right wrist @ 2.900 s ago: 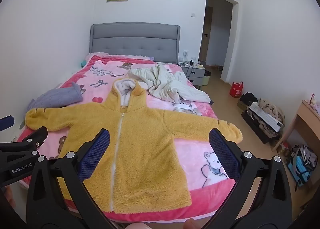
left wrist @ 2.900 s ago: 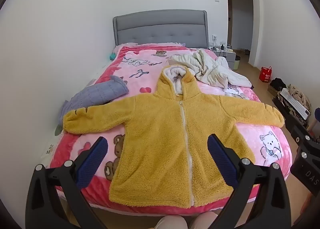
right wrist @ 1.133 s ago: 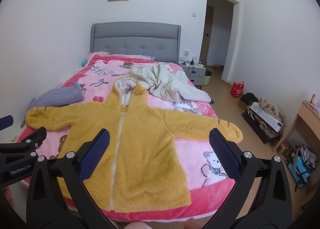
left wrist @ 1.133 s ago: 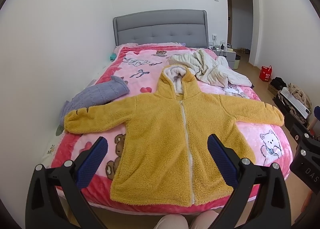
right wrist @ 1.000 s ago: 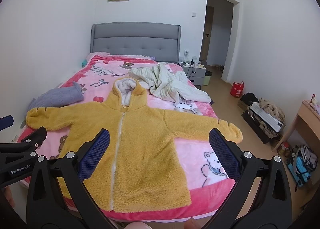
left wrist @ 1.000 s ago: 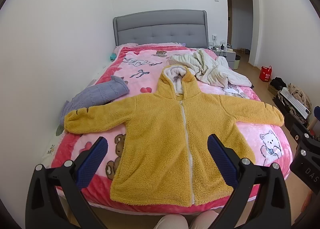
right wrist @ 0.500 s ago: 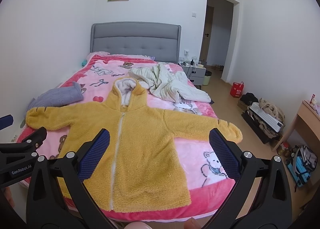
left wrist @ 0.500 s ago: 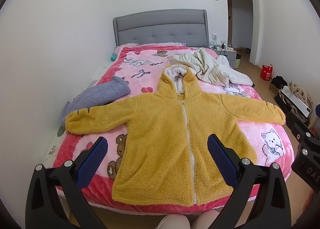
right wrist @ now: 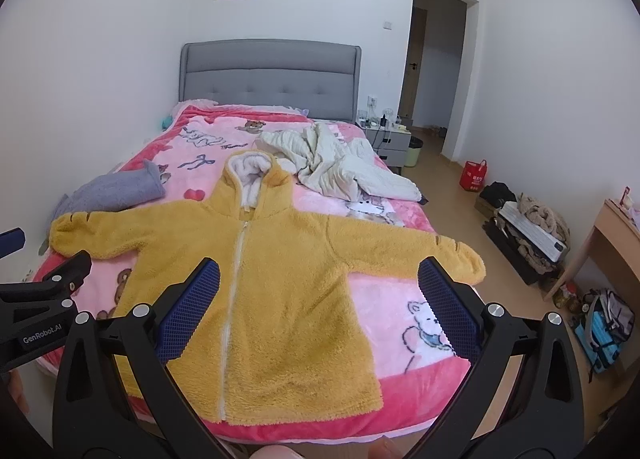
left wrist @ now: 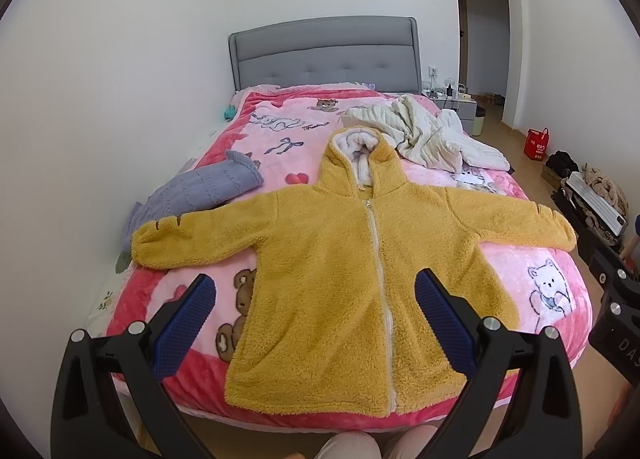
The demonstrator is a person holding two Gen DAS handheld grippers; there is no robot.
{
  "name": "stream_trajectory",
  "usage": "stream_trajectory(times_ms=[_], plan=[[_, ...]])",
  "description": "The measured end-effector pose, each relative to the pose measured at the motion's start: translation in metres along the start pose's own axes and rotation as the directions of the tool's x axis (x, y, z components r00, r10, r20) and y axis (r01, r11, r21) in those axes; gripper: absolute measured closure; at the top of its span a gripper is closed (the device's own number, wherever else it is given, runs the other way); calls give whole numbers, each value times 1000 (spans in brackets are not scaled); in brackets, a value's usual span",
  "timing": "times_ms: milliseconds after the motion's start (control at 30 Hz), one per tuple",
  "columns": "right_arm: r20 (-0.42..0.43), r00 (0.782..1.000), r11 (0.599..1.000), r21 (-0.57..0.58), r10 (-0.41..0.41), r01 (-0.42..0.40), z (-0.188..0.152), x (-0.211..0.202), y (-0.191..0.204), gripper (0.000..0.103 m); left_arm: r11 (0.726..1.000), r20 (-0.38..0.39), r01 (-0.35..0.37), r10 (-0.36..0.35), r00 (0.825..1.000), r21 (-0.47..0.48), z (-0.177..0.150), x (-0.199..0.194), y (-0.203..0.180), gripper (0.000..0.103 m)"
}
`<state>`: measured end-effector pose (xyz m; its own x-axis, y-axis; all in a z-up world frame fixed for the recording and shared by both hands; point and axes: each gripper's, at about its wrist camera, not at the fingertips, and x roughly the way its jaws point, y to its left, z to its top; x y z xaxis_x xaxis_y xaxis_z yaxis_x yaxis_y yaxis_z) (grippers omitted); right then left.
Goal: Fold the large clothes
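A yellow fleece hooded jacket point(left wrist: 340, 259) lies flat and zipped on the pink bed point(left wrist: 280, 131), sleeves spread left and right, hem at the bed's near edge. It also shows in the right wrist view point(right wrist: 280, 279). My left gripper point(left wrist: 316, 303) is open and empty, held above the near edge of the bed over the jacket's hem. My right gripper point(right wrist: 318, 299) is open and empty, at the same height to the right. Neither touches the jacket.
A grey knitted garment point(left wrist: 200, 187) lies by the jacket's left sleeve. A crumpled cream blanket point(left wrist: 432, 131) lies behind the hood. A wall runs along the bed's left side. On the floor at the right are a red bag point(right wrist: 474, 175), a keyboard pile point(right wrist: 528, 227) and a desk point(right wrist: 616, 239).
Both grippers stay open and almost still. The left wrist view has shifted very slightly. The jacket has not moved.
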<state>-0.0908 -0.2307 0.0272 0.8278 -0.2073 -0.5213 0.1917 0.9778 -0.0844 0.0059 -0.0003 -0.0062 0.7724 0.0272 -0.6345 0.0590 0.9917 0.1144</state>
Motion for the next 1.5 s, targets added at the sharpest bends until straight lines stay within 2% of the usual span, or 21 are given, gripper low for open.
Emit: stream_trajectory(times_ms=[167, 267, 433, 567, 633, 767, 867, 933, 1067, 1233, 1367, 1400, 1500], plan=[[-37, 999, 1000, 3, -2, 2, 5, 31, 3, 8, 1000, -16, -4, 4, 1000, -26, 13, 30, 5, 5], [-54, 998, 1000, 18, -17, 18, 16, 52, 5, 8, 999, -52, -9, 7, 999, -49, 27, 52, 9, 5], [-48, 999, 997, 81, -1, 5, 51, 72, 6, 8, 996, -49, 5, -9, 999, -84, 66, 65, 22, 5], [-44, 999, 995, 96, 28, -24, 103, 72, 11, 8, 993, -32, 4, -8, 999, -121, 102, 60, 39, 5], [-8, 998, 994, 88, 57, -56, 134, 64, 18, 8, 989, -23, -4, 0, 1000, -145, 123, 51, 54, 5], [76, 991, 993, 29, 110, -112, 178, 51, 42, 8, 982, 10, -99, 101, 995, -160, 151, 36, 89, 5], [164, 976, 989, -58, 145, -137, 197, 51, 72, 8, 965, 39, -183, 194, 980, -189, 158, 37, 124, 5], [229, 960, 984, -110, 161, -139, 202, 54, 96, 8, 957, 41, -203, 216, 976, -206, 159, 48, 149, 5], [276, 948, 984, -120, 160, -132, 211, 68, 144, 8, 958, 77, -146, 170, 982, -248, 139, 87, 218, 5], [253, 959, 985, -150, 126, -90, 207, 104, 220, 8, 946, 21, -113, 125, 992, -302, 101, 163, 310, 5], [188, 968, 976, -172, 164, -131, 198, 134, 268, 8, 897, -15, -74, 75, 997, -435, 54, 231, 396, 5], [174, 972, 974, -191, 159, -125, 196, 142, 281, 8, 880, -34, -38, 25, 999, -473, 39, 254, 418, 5], [129, 980, 959, -258, 151, -114, 188, 166, 316, 8, 840, -91, -42, -8, 996, -541, -3, 311, 468, 5]])
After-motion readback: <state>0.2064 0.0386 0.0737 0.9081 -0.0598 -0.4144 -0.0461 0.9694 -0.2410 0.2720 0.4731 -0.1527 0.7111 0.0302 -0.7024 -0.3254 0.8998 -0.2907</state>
